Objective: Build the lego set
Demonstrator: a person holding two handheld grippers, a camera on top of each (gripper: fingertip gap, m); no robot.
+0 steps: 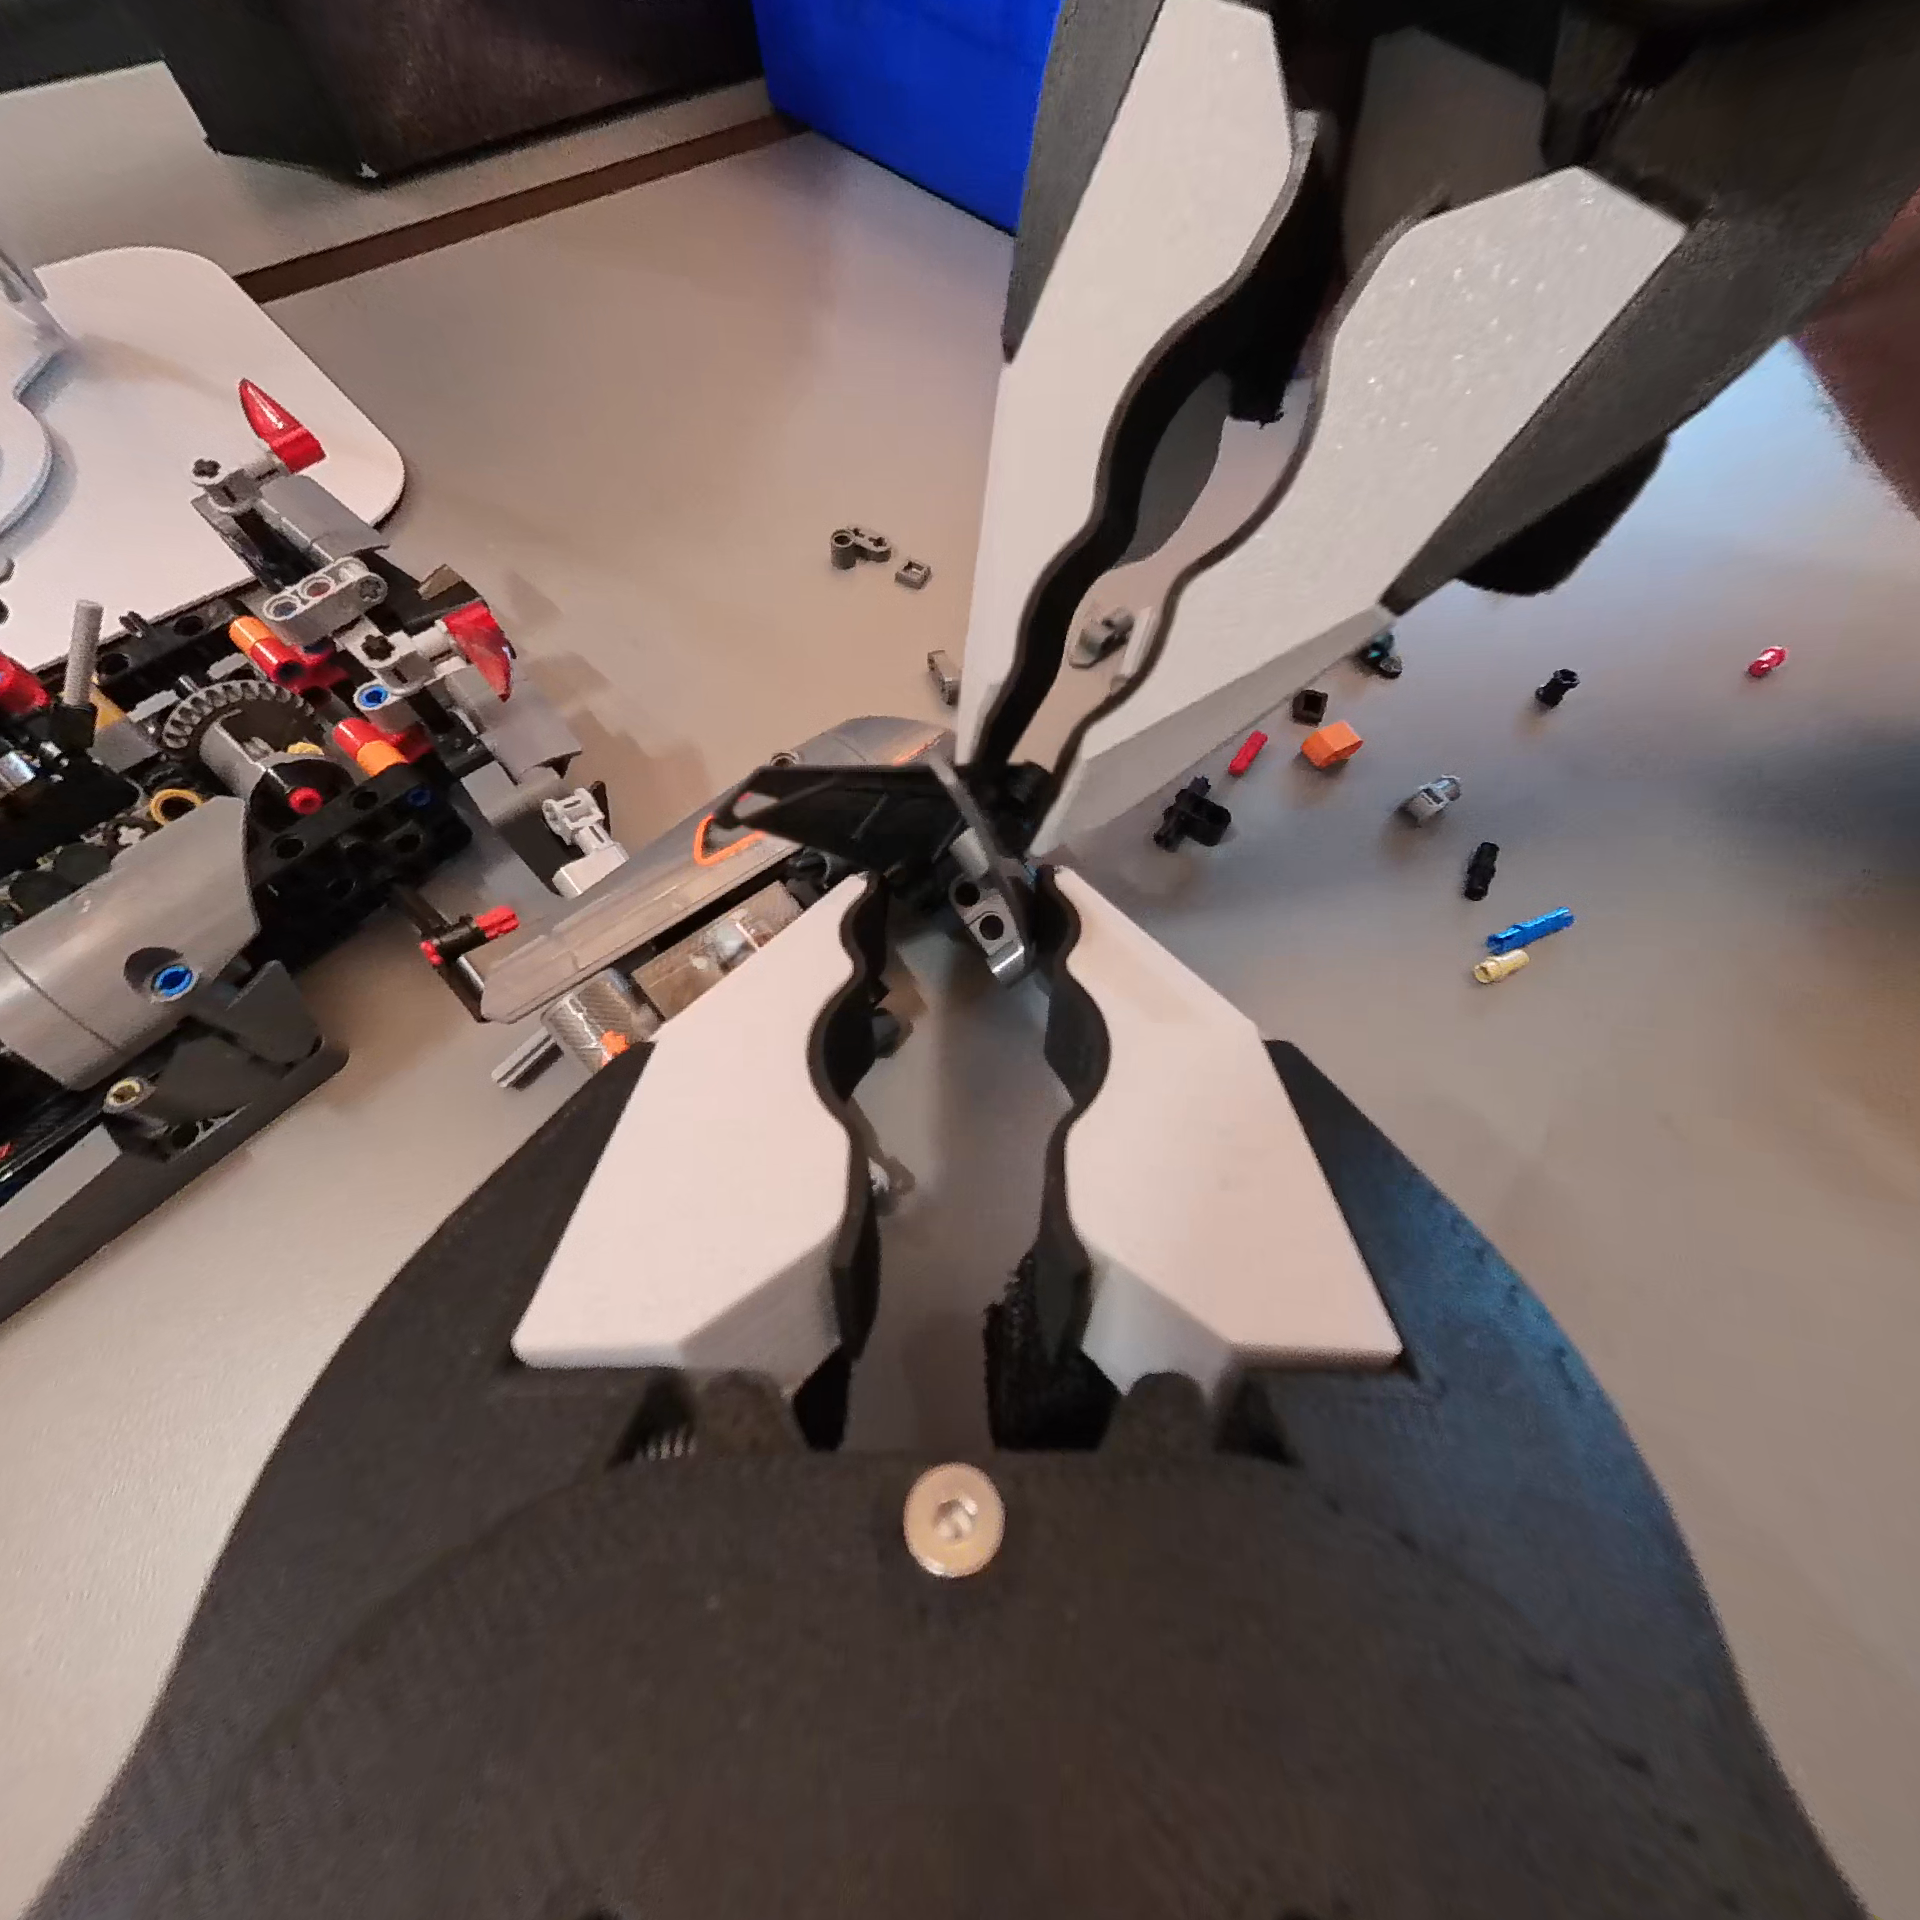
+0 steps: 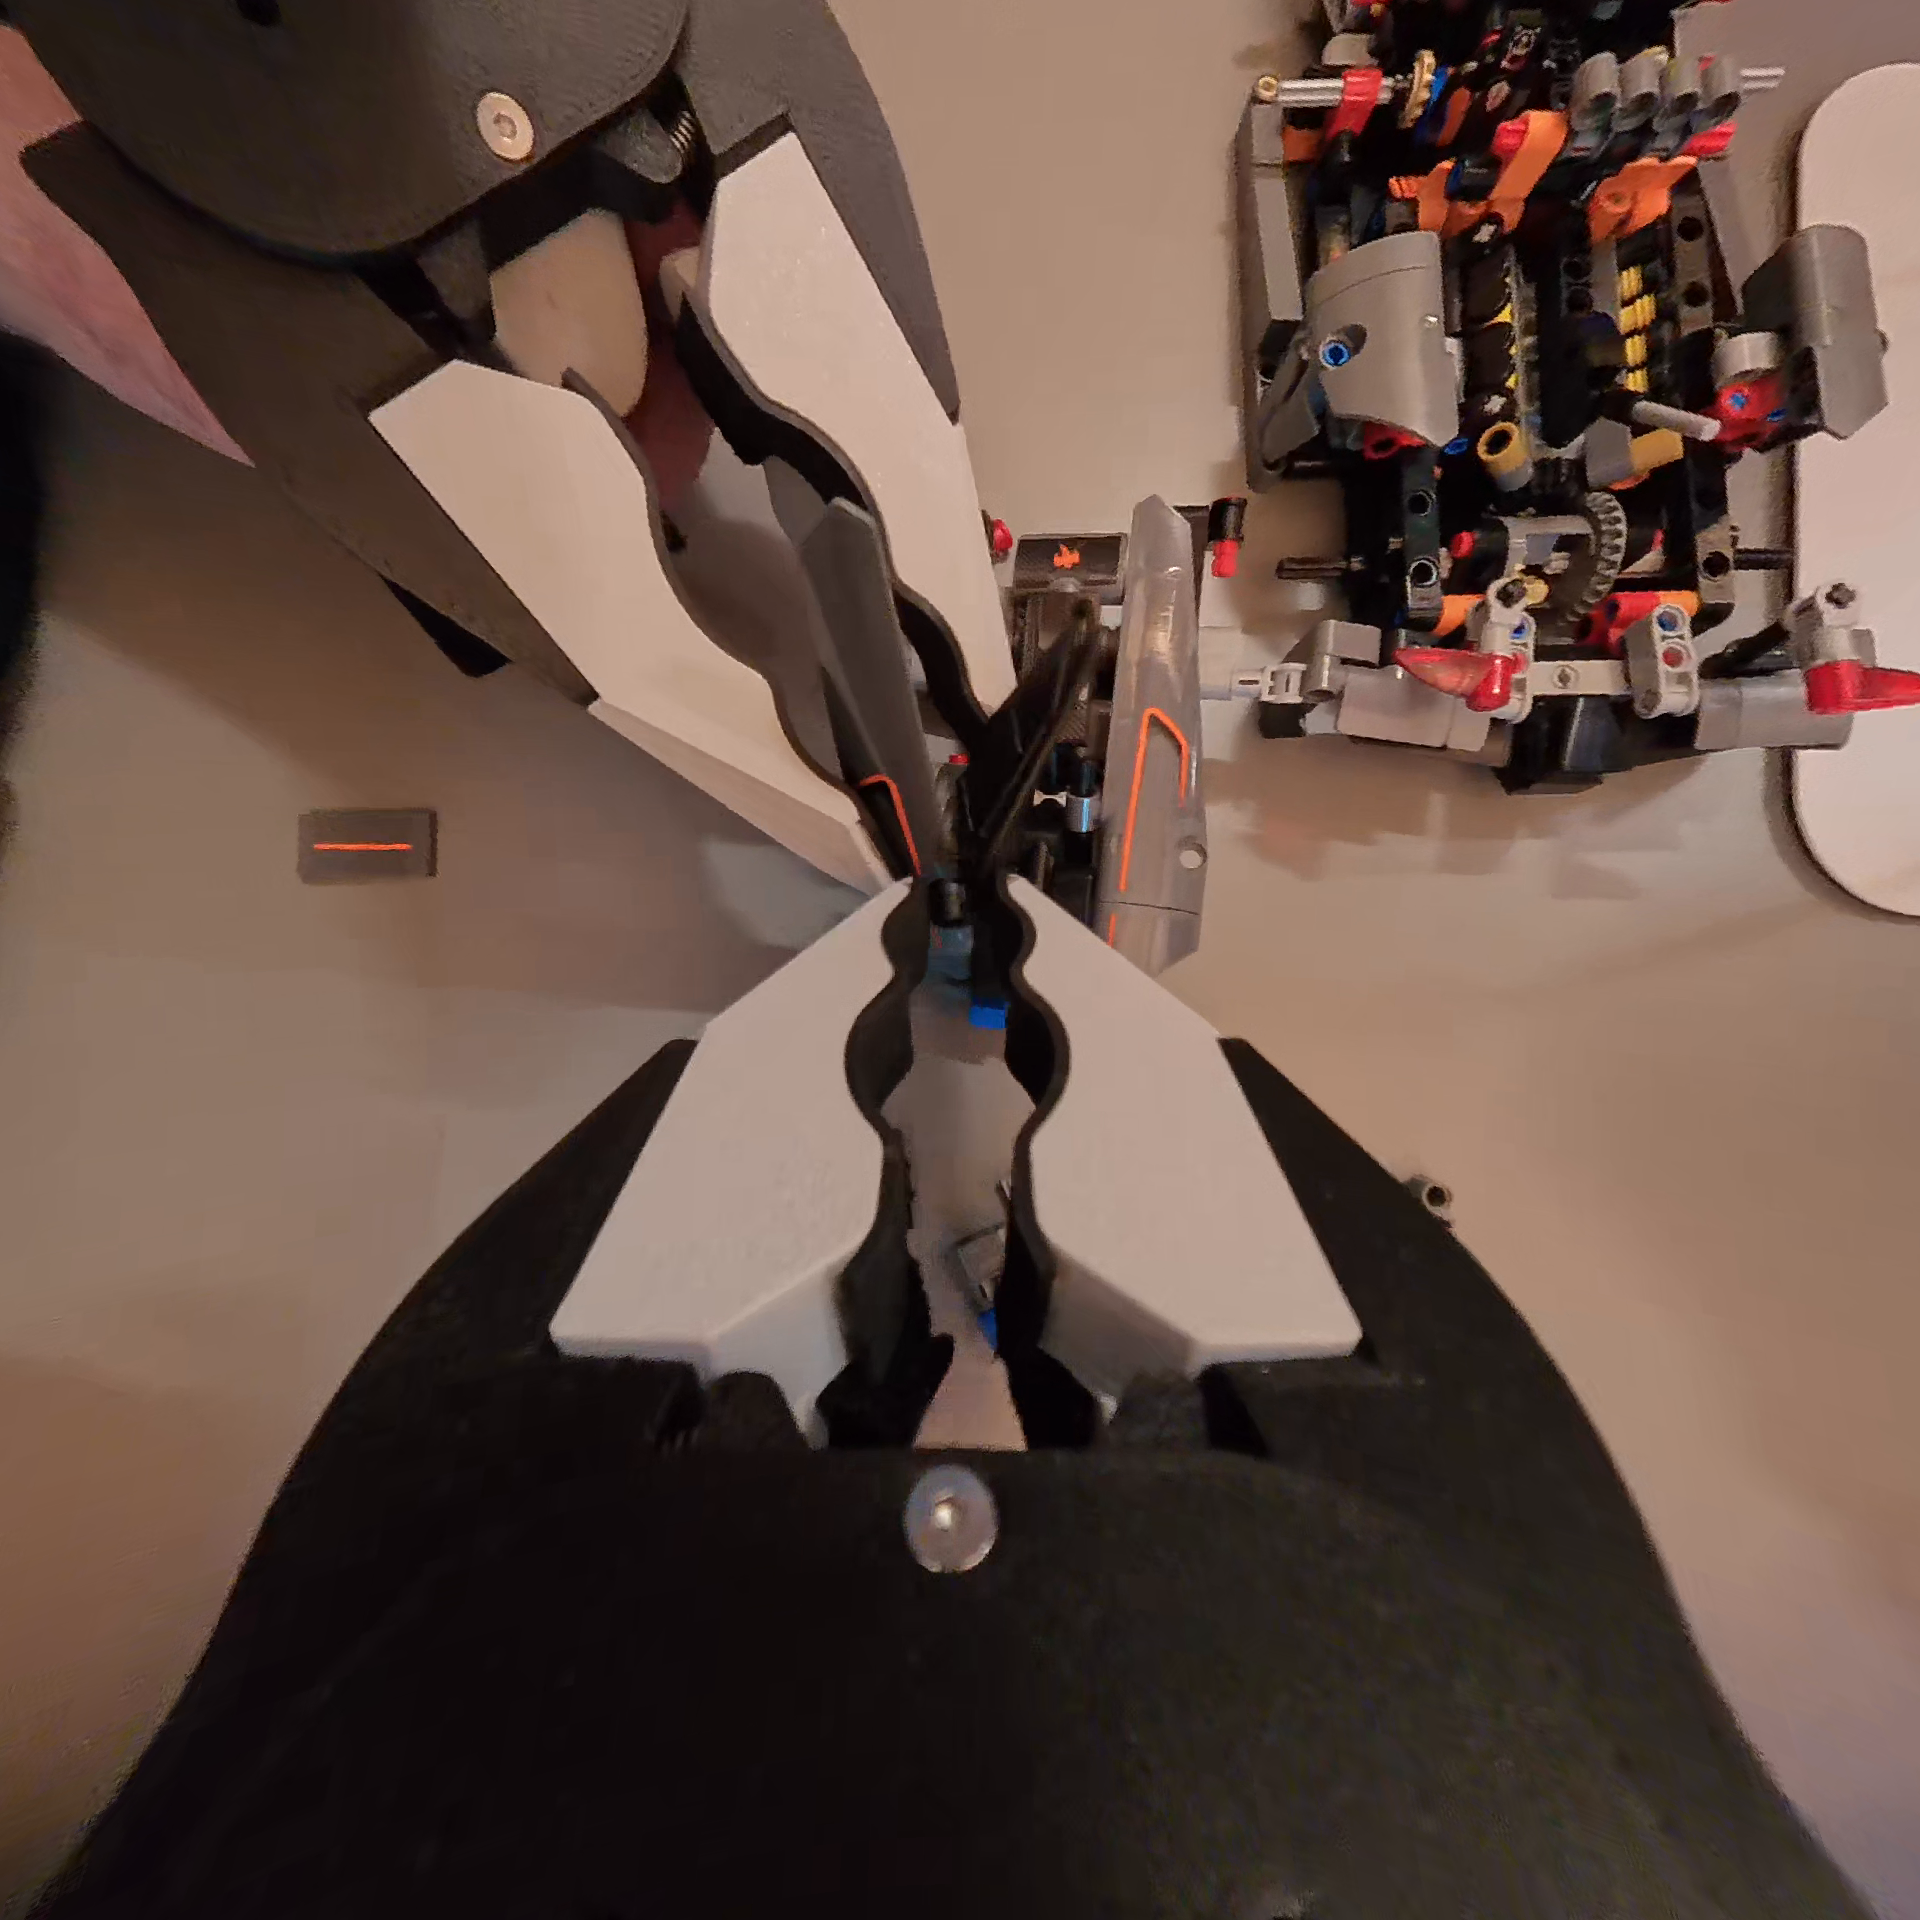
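A small sub-assembly [image 1: 665, 894] of grey panels with orange lines and a black panel [image 1: 852, 810] sits between both grippers, just above the table. My left gripper [image 1: 956, 883] is shut on it; in the right wrist view, the left gripper [image 2: 914, 831] pinches one grey panel [image 2: 852, 623]. My right gripper [image 2: 961, 894] is shut on a black part with a blue pin [image 2: 987, 1013] at the sub-assembly's near end. In the left wrist view, the right gripper [image 1: 1003, 800] comes down from the upper right, its tips touching the sub-assembly. The large car chassis [image 1: 260, 790] lies to the left, apart from it.
The chassis [image 2: 1558, 416] partly rests on a white board [image 2: 1860, 520]. Several loose pins and small parts, including an orange piece [image 1: 1332, 746] and a blue pin [image 1: 1527, 927], lie right of the grippers. A dark tile with an orange line [image 2: 367, 845] lies alone. A blue box [image 1: 894, 94] stands behind. The tips of both grippers are at nearly the same place.
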